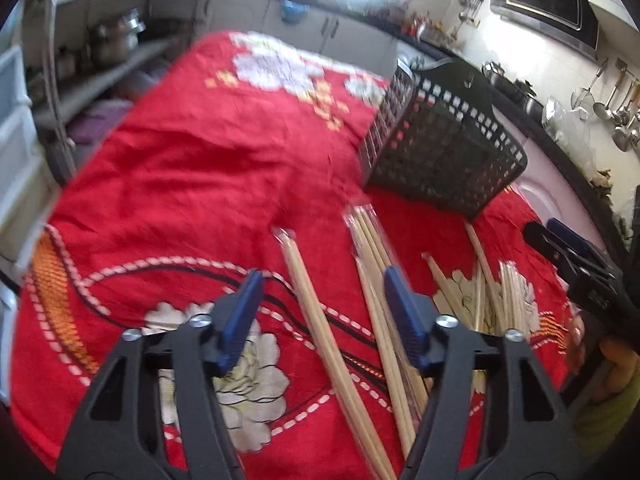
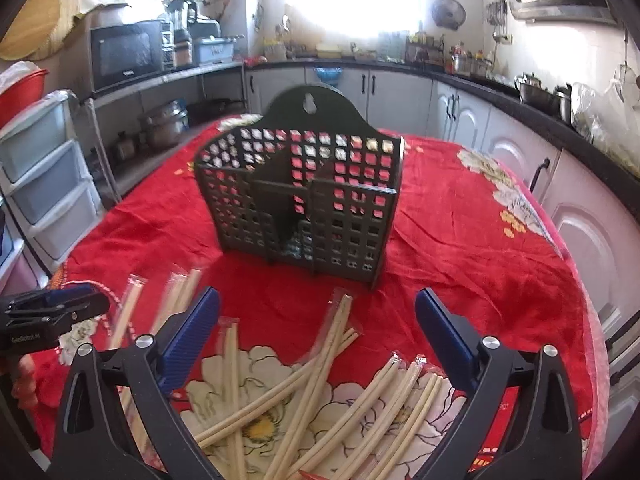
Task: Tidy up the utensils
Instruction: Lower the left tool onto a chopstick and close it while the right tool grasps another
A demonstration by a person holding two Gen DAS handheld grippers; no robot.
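A black perforated utensil holder [image 2: 304, 200] with a divider stands upright on the red flowered tablecloth [image 2: 460, 248]; in the left wrist view the holder [image 1: 440, 148] is at the far right. Several pairs of wooden chopsticks in clear wrappers [image 2: 320, 392] lie scattered in front of it. My left gripper [image 1: 323, 280] is open above one wrapped pair [image 1: 316, 320], which lies between its blue fingers without touching the pads; a second bundle [image 1: 376, 264] lies by the right finger. My right gripper [image 2: 318, 298] is wide open over the pile, holding nothing.
The other gripper shows at each view's edge: the right one [image 1: 560, 248], the left one [image 2: 60, 308]. Grey cabinets [image 2: 460, 112] and a dark counter ring the table. Plastic drawers [image 2: 44, 176] stand at the left, and ladles [image 1: 616, 108] hang on the wall.
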